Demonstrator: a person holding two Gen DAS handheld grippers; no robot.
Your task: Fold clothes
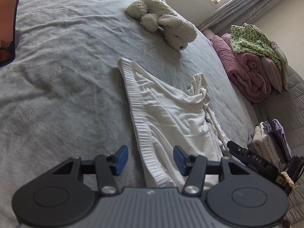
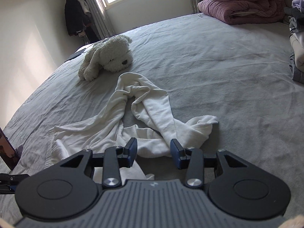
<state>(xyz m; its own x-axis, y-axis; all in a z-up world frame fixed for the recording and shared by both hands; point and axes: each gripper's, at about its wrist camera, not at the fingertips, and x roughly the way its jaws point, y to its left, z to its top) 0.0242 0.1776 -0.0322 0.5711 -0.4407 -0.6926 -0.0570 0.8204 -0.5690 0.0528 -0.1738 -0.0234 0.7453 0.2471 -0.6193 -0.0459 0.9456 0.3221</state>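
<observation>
— Where do the two grippers stand?

— Nearest us, the left gripper hangs low over the wide bed with the grey, wrinkled sheet. Its blue-padded jaws are spread wide and grip nothing. The ribbed waistband of the rumpled white cotton trousers runs up between the two pads, just under them; whether they touch the cloth I cannot tell.

— And the other one?

— The right gripper is also wide apart and empty. It hovers over the trousers from their other side, where the two legs lie twisted and cross each other just ahead of its pads. In the left view its black body shows beside the garment.

— What lies beyond?

— Past the trousers, toward the far edge of the bed, a fluffy cream plush dog lies on its side, near the garment but apart from it. At the far right corner sits a rolled mauve quilt with a green-and-white patterned cloth on top. Along the right edge stands a stack of folded clothes.
</observation>
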